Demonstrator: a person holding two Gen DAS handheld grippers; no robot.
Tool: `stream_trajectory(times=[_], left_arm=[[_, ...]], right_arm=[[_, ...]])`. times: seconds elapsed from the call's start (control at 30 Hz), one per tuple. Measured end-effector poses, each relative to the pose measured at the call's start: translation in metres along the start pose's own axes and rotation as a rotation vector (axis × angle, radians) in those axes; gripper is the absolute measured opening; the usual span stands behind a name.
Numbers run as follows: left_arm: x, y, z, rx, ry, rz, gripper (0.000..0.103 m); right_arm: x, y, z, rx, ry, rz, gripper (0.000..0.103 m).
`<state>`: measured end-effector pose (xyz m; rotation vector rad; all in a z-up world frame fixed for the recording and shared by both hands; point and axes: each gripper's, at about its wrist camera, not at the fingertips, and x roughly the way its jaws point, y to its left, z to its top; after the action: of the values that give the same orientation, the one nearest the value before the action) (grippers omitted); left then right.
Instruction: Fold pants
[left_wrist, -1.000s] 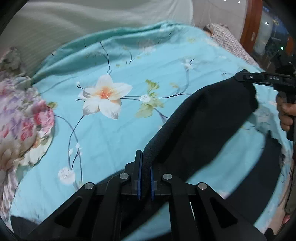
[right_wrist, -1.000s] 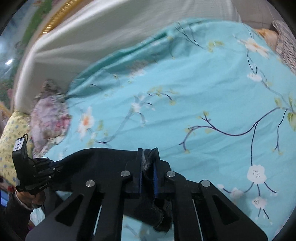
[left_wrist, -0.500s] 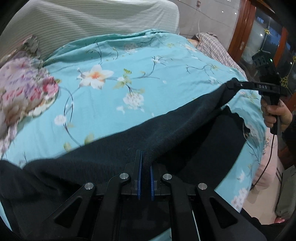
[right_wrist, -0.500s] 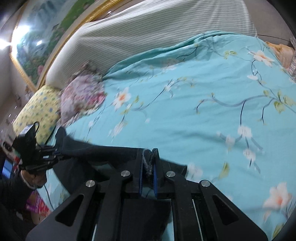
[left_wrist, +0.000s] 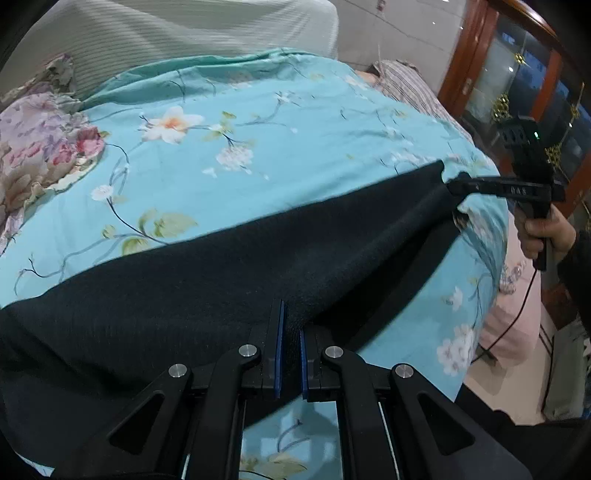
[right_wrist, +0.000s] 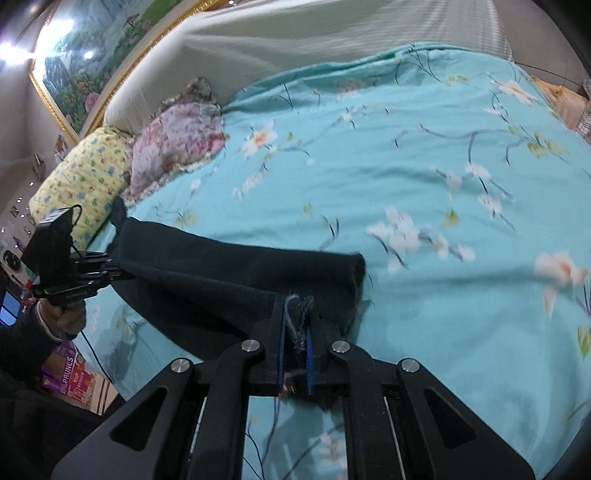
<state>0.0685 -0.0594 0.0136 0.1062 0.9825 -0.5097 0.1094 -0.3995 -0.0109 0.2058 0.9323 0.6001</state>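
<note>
Dark navy pants (left_wrist: 229, 280) stretch across the near edge of a bed with a turquoise floral cover (left_wrist: 280, 155). My left gripper (left_wrist: 290, 332) is shut on one end of the pants. My right gripper (right_wrist: 295, 325) is shut on the other end, at a frayed hem (right_wrist: 295, 314). The pants (right_wrist: 229, 273) hang taut between the two grippers, slightly above the cover. The right gripper also shows in the left wrist view (left_wrist: 454, 186), pinching the far corner. The left gripper also shows in the right wrist view (right_wrist: 110, 267).
A pink floral pillow (left_wrist: 40, 147) and a yellow pillow (right_wrist: 81, 177) lie at the bed's left head end. A grey striped headboard (left_wrist: 166, 33) is behind. A checked cloth (left_wrist: 410, 88) lies at the far right. A wooden door frame (left_wrist: 465, 62) stands right.
Both grippers have drawn back toward the near bed edge and pulled apart, so the pants now stretch out wide and flat between them.
</note>
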Motion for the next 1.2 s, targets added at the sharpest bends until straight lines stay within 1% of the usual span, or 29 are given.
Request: stream_trajectory(times=[0.17, 0.27, 0.4, 0.5, 0.53, 0.6, 0.63, 0.67, 0.7, 0.73, 0.77, 0.8, 0.83, 0.87, 0.93, 1.0, 1.1, 1.2], left_arm=[[0.014, -0.003, -0.012, 0.006, 0.039, -0.005, 0.005], [0.018, -0.002, -0.016, 0.000, 0.048, -0.016, 0.007], [0.016, -0.004, -0.020, 0.003, 0.042, -0.019, 0.007], [0.015, -0.005, -0.022, 0.005, 0.040, -0.032, 0.008], [0.016, -0.005, -0.023, 0.001, 0.045, -0.041, 0.010], [0.021, -0.004, -0.024, -0.011, 0.069, -0.060, 0.019], [0.022, -0.005, -0.025, -0.013, 0.079, -0.065, 0.021], [0.021, -0.007, -0.027, -0.014, 0.081, -0.064, 0.027], [0.020, -0.008, -0.029, -0.017, 0.081, -0.070, 0.036], [0.019, -0.008, -0.031, -0.024, 0.078, -0.076, 0.040], [0.015, -0.007, -0.034, -0.038, 0.072, -0.082, 0.046], [0.013, -0.006, -0.036, -0.051, 0.068, -0.084, 0.049], [0.010, -0.004, -0.039, -0.068, 0.062, -0.084, 0.049], [0.006, -0.001, -0.042, -0.091, 0.054, -0.085, 0.049], [-0.003, 0.007, -0.048, -0.147, 0.039, -0.080, 0.051], [-0.013, 0.015, -0.055, -0.198, 0.023, -0.070, 0.053], [-0.028, 0.035, -0.067, -0.301, -0.004, -0.048, 0.053], [-0.044, 0.057, -0.080, -0.389, -0.028, -0.027, 0.053]], right_arm=[[0.001, -0.004, -0.008, 0.015, -0.001, -0.023, 0.009], [0.005, 0.000, -0.007, -0.004, 0.005, -0.052, 0.009], [0.006, 0.001, -0.011, -0.011, 0.015, -0.074, 0.009], [0.001, 0.001, -0.015, -0.005, 0.004, -0.075, 0.009], [0.000, 0.001, -0.017, -0.003, 0.005, -0.076, 0.009], [0.001, -0.002, -0.019, 0.015, 0.010, -0.078, 0.009], [0.002, -0.003, -0.021, 0.031, 0.016, -0.072, 0.010], [0.002, -0.002, -0.021, 0.039, 0.019, -0.068, 0.011], [0.002, -0.001, -0.022, 0.043, 0.019, -0.077, 0.015], [0.001, 0.002, -0.022, 0.051, 0.019, -0.089, 0.022], [-0.001, 0.004, -0.022, 0.060, 0.018, -0.095, 0.026], [-0.003, 0.007, -0.021, 0.064, 0.013, -0.105, 0.038], [-0.006, 0.011, -0.020, 0.060, 0.003, -0.130, 0.052], [-0.010, 0.014, -0.020, 0.055, -0.006, -0.153, 0.057], [-0.019, 0.025, -0.018, 0.043, -0.046, -0.165, 0.059], [-0.025, 0.037, -0.015, 0.041, -0.086, -0.147, 0.059], [-0.021, 0.057, -0.013, 0.031, -0.111, -0.093, 0.059], [-0.005, 0.082, -0.010, 0.011, -0.107, -0.032, 0.059]])
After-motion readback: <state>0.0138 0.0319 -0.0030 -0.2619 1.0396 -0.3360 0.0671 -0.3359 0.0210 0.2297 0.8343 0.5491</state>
